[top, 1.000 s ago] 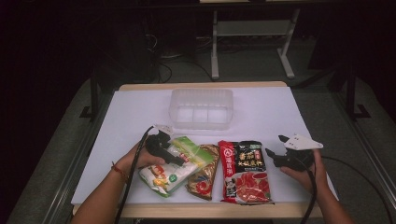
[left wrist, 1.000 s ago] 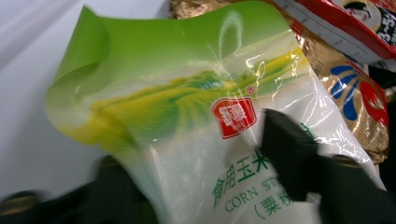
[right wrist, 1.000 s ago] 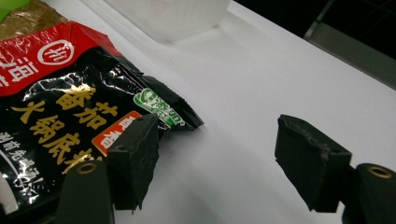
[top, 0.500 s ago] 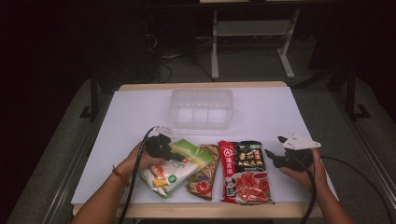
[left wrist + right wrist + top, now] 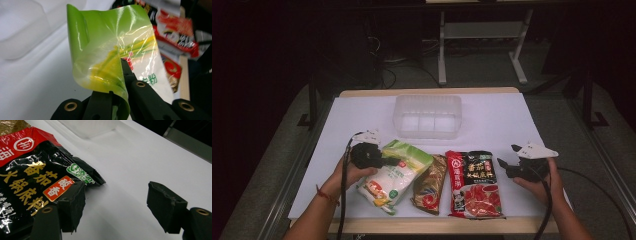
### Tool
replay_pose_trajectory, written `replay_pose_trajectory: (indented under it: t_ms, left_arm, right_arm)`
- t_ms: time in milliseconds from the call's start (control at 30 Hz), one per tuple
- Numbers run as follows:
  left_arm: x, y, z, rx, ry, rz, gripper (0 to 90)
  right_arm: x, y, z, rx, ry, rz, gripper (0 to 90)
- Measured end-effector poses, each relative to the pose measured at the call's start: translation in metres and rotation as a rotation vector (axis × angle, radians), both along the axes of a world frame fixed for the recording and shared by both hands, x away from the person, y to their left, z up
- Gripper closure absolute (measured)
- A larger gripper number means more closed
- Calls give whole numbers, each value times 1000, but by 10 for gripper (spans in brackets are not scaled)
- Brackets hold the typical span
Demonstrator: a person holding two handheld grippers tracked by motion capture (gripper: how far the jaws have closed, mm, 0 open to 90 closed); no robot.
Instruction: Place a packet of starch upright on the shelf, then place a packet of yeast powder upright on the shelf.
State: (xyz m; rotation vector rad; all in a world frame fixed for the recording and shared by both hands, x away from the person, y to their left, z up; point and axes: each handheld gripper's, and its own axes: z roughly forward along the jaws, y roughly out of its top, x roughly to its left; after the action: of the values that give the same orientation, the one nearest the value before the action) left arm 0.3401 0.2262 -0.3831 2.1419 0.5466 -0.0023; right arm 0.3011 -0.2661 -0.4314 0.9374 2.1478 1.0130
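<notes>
Currently the left hand-held gripper (image 5: 117,82) is clenched on the green-and-white plastic food pouch (image 5: 110,50) at its top edge; the pouch's long axis runs straight ahead of the jaws.

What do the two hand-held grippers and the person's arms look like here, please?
Both the left gripper and right gripper are black with two blocky jaws, brass-ringed screw holes, a pale three-cornered top plate and a trailing black cable. The forearms are bare; the left wrist wears a red band.

Both claws are black plastic with brass-ringed screw holes; the left claw (image 5: 384,161) and right claw (image 5: 502,165) each carry a grey three-cornered plate and trail a black cable. A red band (image 5: 326,194) circles the left wrist.
</notes>
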Motion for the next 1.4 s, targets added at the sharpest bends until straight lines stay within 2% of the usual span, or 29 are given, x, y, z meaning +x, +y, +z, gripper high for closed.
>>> replay_pose_trajectory:
  t_ms: [33,100,200,267,433,567,600,800,833,867,967,1167,1233,1400]
  left_arm:
    - [-4,6,6,-27,-19,23,897]
    - [-8,11,12,-60,-27,35,897]
    - [-12,14,17,-78,-46,43,897]
    - [-15,16,25,-107,-78,64,897]
    - [-21,20,32,-139,-117,102,898]
    - [-22,22,34,-165,-128,115,898]
    - [-23,23,35,-186,-134,127,899]
    - [-24,27,38,-235,-152,167,899]
    - [-26,28,40,-259,-166,185,899]
    - [-26,28,40,-259,-166,185,899]
    - [-30,28,44,-293,-174,210,899]
    - [-30,29,47,-336,-180,245,899]
    - [-30,29,48,-326,-196,251,899]
    - [-30,29,48,-320,-199,258,899]
  right_arm:
    - [1,0,0,2,-2,-1,303]
    - [2,0,1,7,-4,0,302]
    - [3,1,1,17,-6,1,302]
    - [3,2,2,17,-9,3,302]
    - [4,1,3,26,-17,-3,302]
    - [4,1,3,28,-15,-6,301]
    - [5,1,2,28,-13,-9,300]
    - [5,0,2,37,-10,-15,296]
    - [6,0,2,37,-11,-16,295]
    - [6,0,2,37,-11,-15,295]
    - [6,0,2,38,-13,-13,295]
    - [6,0,2,45,-15,-11,295]
    - [6,0,2,48,-17,-11,294]
    - [5,0,3,48,-22,-8,295]
